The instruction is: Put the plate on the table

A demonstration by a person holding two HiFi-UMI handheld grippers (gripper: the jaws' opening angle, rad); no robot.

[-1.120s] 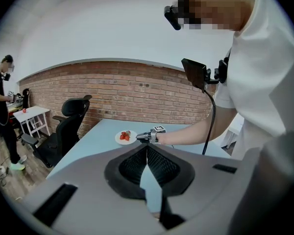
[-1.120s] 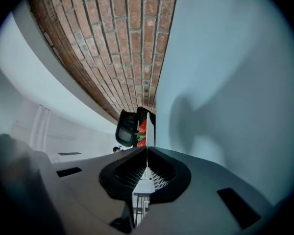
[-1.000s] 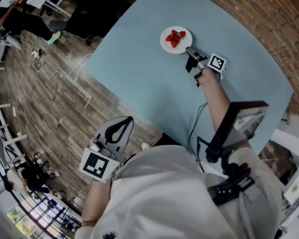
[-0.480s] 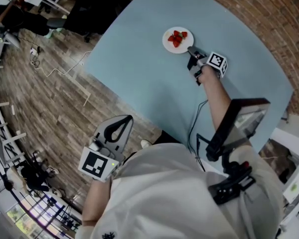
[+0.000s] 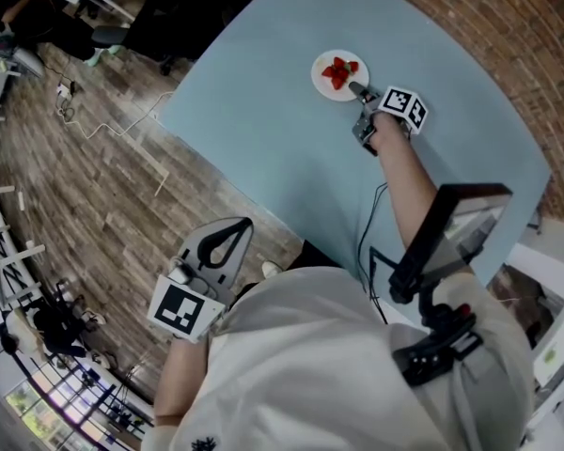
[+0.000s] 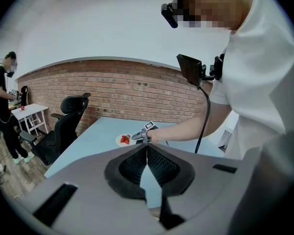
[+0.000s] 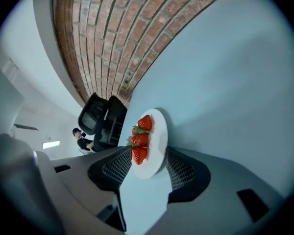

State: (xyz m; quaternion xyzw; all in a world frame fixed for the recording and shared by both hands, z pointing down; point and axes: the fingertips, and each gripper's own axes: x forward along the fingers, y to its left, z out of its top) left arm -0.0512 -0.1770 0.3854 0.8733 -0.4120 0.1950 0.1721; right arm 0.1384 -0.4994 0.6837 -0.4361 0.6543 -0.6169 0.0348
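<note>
Plate (image 7: 158, 140) sits on table (image 7: 225, 82) between jaws of right tool (image 7: 149, 152), opening wide; left tool (image 6: 147, 147) closed.

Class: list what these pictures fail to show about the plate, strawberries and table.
- Head view: plate too small to count strawberries; the right gripper, fingers opening with the plate's rim between them, covers that rim.
- Head view: table's near edge hidden by the person.

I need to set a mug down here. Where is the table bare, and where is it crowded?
Bare: the table from the plate to its near edge, and right of the forearm toward the brick wall. Crowded: only around the plate of strawberries, where the right gripper, jaws opening, straddles its rim.
</note>
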